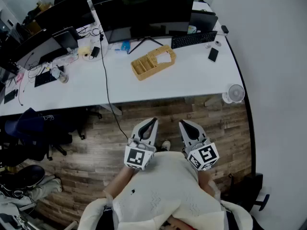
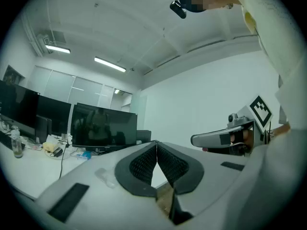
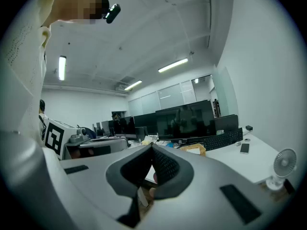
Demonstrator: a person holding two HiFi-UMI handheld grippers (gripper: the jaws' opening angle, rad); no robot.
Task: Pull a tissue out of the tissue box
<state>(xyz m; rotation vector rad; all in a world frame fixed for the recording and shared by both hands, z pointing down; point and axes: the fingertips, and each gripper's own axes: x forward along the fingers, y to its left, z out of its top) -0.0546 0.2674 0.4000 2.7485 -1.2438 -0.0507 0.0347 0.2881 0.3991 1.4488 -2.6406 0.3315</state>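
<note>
A woven yellow tissue box [image 1: 153,61] lies on the white desk [image 1: 192,78], with a white tissue [image 1: 164,58] showing at its right end. It also shows small in the right gripper view as the tissue box [image 3: 194,149]. I stand back from the desk over the wooden floor. My left gripper [image 1: 149,123] and right gripper [image 1: 184,124] are held side by side near my chest, well short of the box. Both point toward the desk. The left gripper [image 2: 156,145] has its pads pressed together on nothing. The right gripper [image 3: 152,147] likewise stands shut and empty.
Large dark monitors [image 1: 144,11] line the back of the desk, with a keyboard [image 1: 194,39] and a phone [image 1: 213,54] at the right. A small white fan [image 1: 235,94] stands at the front right corner. A black cable [image 1: 104,75] crosses the desk. An office chair [image 1: 33,128] is at left.
</note>
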